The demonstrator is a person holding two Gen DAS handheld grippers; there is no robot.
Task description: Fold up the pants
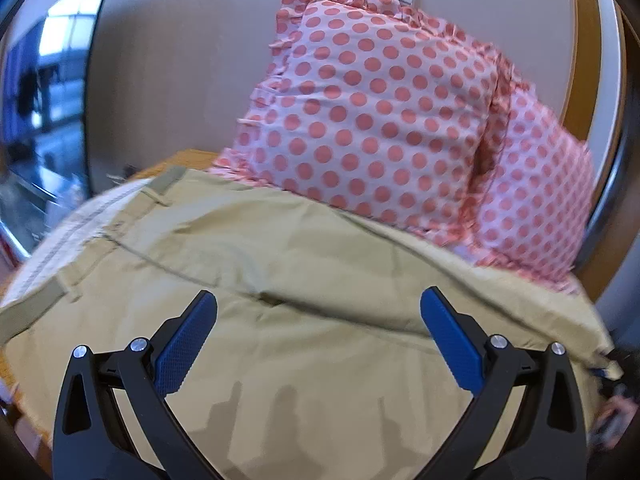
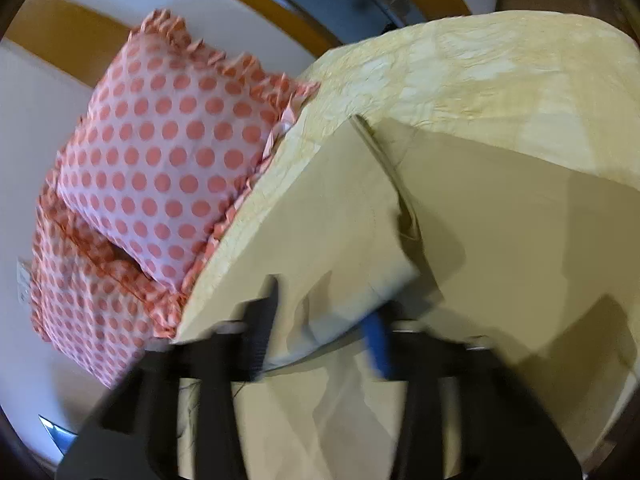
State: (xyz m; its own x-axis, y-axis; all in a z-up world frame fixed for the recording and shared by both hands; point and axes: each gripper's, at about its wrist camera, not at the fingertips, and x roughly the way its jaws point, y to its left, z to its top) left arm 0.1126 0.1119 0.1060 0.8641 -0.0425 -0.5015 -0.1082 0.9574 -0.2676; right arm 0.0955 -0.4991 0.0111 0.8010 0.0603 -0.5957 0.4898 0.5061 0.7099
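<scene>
Khaki pants (image 1: 280, 280) lie spread on a bed, waistband with belt loops at the left in the left wrist view. My left gripper (image 1: 318, 304) hovers just above them, jaws wide open and empty. In the blurred right wrist view my right gripper (image 2: 324, 312) has its jaws apart, with a folded leg end of the pants (image 2: 340, 232) lying between the fingers (image 2: 376, 344). Whether the pads touch the cloth I cannot tell.
Two pink polka-dot pillows (image 1: 380, 100) stand behind the pants against the wall, also in the right wrist view (image 2: 168, 152). A yellow quilted bedspread (image 2: 480, 72) covers the bed. A wooden headboard (image 1: 580, 60) is at the right, a window (image 1: 44, 100) at the left.
</scene>
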